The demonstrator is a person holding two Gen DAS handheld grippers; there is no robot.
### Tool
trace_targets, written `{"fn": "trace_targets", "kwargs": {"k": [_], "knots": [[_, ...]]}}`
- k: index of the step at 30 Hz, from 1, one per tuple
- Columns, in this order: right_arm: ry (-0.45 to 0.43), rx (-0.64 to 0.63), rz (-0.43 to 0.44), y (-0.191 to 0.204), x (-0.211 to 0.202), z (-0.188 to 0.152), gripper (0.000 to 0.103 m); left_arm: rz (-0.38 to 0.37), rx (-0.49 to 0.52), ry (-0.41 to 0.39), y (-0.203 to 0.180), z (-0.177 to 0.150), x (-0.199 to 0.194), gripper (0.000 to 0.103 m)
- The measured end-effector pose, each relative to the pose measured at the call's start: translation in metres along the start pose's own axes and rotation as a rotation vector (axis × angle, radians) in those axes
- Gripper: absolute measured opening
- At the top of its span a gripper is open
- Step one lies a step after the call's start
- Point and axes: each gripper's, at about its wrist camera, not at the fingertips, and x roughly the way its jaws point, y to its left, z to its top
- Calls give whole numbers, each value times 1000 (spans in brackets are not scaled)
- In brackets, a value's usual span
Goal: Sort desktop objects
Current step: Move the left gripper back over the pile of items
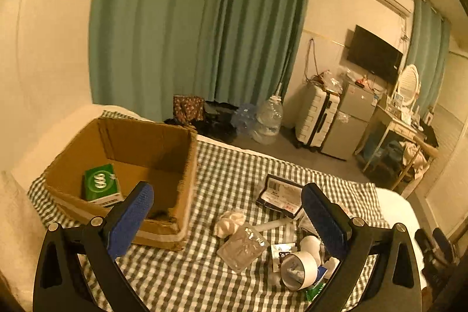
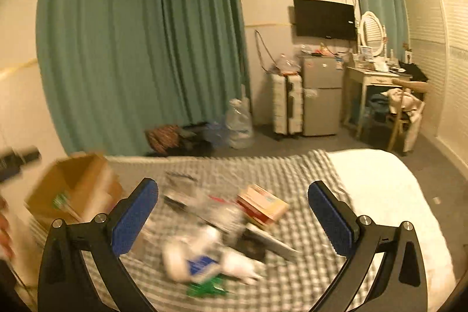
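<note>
green box (image 1: pixel 101 184) in the cardboard box (image 1: pixel 122 148): we see a white mark on its top, three rounded shapes, too soft for us to read as letters.
black case (image 1: pixel 279 195) on the bed: we make out a barcode and rows of small print on its white label, none legible.
small card (image 1: pixel 281 252) by the tape roll: dark print, unreadable to us.
right wrist view: motion blur leaves us no readable text.

A checked cloth (image 1: pixel 222 174) covers the bed (image 1: pixel 395 206); a box (image 1: pixel 175 165) sits at its far-left corner, clutter (image 1: pixel 242 247) mid-bed.
</note>
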Motion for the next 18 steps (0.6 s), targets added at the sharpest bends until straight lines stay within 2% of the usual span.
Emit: {"fn": "trace_targets", "kwargs": {"k": [3, 6, 8, 11, 13, 15, 16, 17, 18], "knots": [[33, 5, -25, -19, 18, -27, 103, -2, 27, 10, -15, -18, 17, 103], [48, 30, 6, -43, 38, -61, 103, 7, 38, -12, -30, -44, 29, 103], [126, 27, -33, -47, 59, -84, 103, -9, 21, 9, -38, -60, 39, 103], [140, 8, 49, -50, 78, -86, 103, -45, -14, 81, -50, -88, 66, 103], [126, -35, 60, -49, 85, -80, 103, -3, -4, 197, -59, -106, 93, 103], [97, -66, 92, -52, 90, -82, 103, -18, -40, 257, -54, -109, 109, 103], [110, -71, 101, -55, 95, -85, 103, -7, -62, 272, -51, -110, 113, 103], [132, -69, 110, -57, 101, -89, 98, 15, -84, 281, -46, -110, 118, 103], [162, -59, 117, -61, 111, -92, 88, 47, -116, 279, -37, -109, 121, 103]]}}
